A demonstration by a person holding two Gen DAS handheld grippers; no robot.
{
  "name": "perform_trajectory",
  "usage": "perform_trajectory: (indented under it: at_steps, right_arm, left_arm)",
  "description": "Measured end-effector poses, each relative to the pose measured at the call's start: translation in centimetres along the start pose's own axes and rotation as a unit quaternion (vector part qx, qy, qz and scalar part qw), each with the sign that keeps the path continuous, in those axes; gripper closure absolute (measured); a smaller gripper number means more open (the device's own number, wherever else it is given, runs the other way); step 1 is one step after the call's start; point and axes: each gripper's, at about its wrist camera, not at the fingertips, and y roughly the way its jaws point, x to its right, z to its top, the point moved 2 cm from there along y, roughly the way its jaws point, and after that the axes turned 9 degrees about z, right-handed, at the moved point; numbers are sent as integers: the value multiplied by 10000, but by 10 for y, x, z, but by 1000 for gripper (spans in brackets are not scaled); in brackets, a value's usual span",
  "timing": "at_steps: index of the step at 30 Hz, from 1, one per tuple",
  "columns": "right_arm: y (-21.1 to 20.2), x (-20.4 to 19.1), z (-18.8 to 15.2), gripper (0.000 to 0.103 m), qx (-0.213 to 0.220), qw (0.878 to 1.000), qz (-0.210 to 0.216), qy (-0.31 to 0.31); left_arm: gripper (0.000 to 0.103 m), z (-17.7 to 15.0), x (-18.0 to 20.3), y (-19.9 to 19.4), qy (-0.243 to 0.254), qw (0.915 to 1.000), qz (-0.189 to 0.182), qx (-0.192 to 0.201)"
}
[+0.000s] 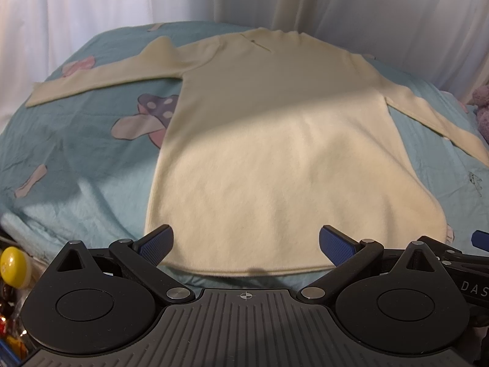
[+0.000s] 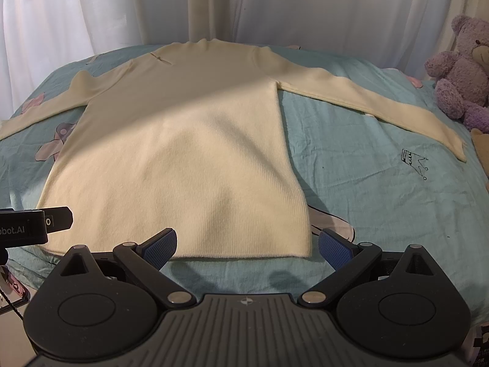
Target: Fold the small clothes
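A cream long-sleeved knit sweater (image 1: 269,159) lies flat on the bed, hem towards me, collar at the far side, both sleeves spread out. It also shows in the right wrist view (image 2: 183,165). My left gripper (image 1: 244,244) is open and empty, hovering just over the hem near its middle. My right gripper (image 2: 247,244) is open and empty, at the hem's right corner. The left gripper's body shows at the left edge of the right wrist view (image 2: 33,223). Part of the right gripper shows at the right edge of the left wrist view (image 1: 476,241).
The bed has a teal sheet (image 2: 382,189) with mushroom prints (image 1: 152,113). A purple teddy bear (image 2: 458,70) sits at the right edge. White curtains (image 2: 275,6) hang behind. A yellow object (image 1: 13,266) and clutter lie at the lower left.
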Motion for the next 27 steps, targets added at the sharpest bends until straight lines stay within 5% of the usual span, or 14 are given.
perform_trajectory:
  at_steps: [27]
  right_arm:
    - [-5,1,-4,4,64,9999,55,72]
  left_arm:
    - [0,-4,-2,1,-29,9999,43,-104]
